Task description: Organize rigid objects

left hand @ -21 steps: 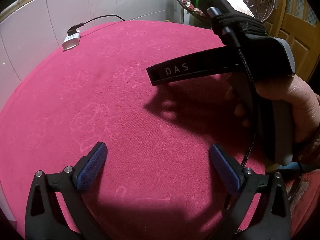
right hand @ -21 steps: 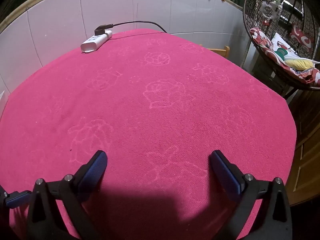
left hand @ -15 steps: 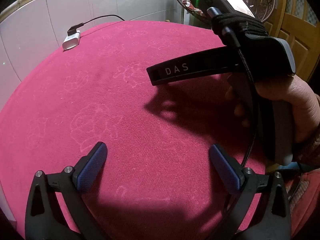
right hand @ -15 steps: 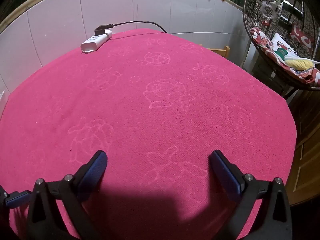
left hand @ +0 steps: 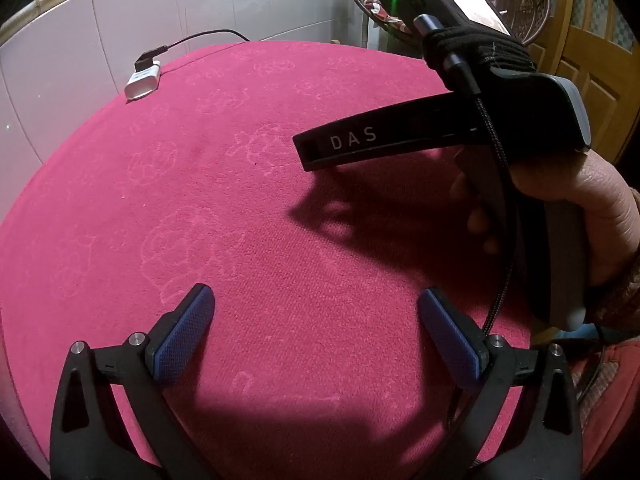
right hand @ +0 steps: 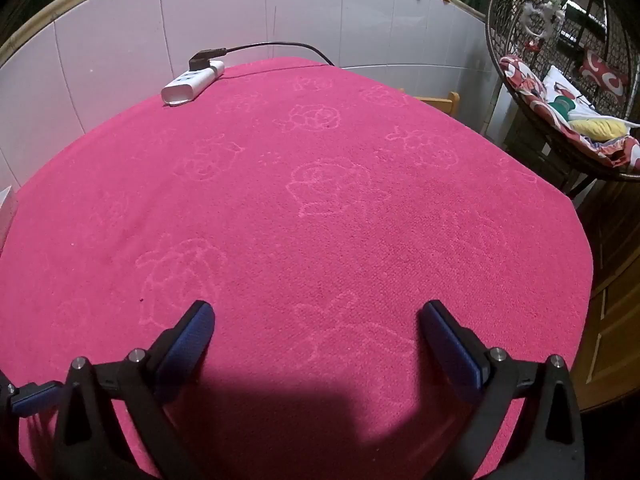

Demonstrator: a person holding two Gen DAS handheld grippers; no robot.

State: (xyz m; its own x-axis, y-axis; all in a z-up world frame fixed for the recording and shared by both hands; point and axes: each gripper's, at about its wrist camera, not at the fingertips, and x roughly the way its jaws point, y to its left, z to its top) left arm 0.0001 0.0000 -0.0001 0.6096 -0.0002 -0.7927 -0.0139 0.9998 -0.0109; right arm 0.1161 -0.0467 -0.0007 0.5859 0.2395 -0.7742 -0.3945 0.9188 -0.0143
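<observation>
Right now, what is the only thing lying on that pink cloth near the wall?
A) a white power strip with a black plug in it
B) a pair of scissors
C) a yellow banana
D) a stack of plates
A: a white power strip with a black plug lies at the far edge of the pink cloth.

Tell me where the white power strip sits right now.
The white power strip lies at the far left edge of the pink tablecloth, against the tiled wall, with a black plug in its far end; the left wrist view shows it upper left.
</observation>
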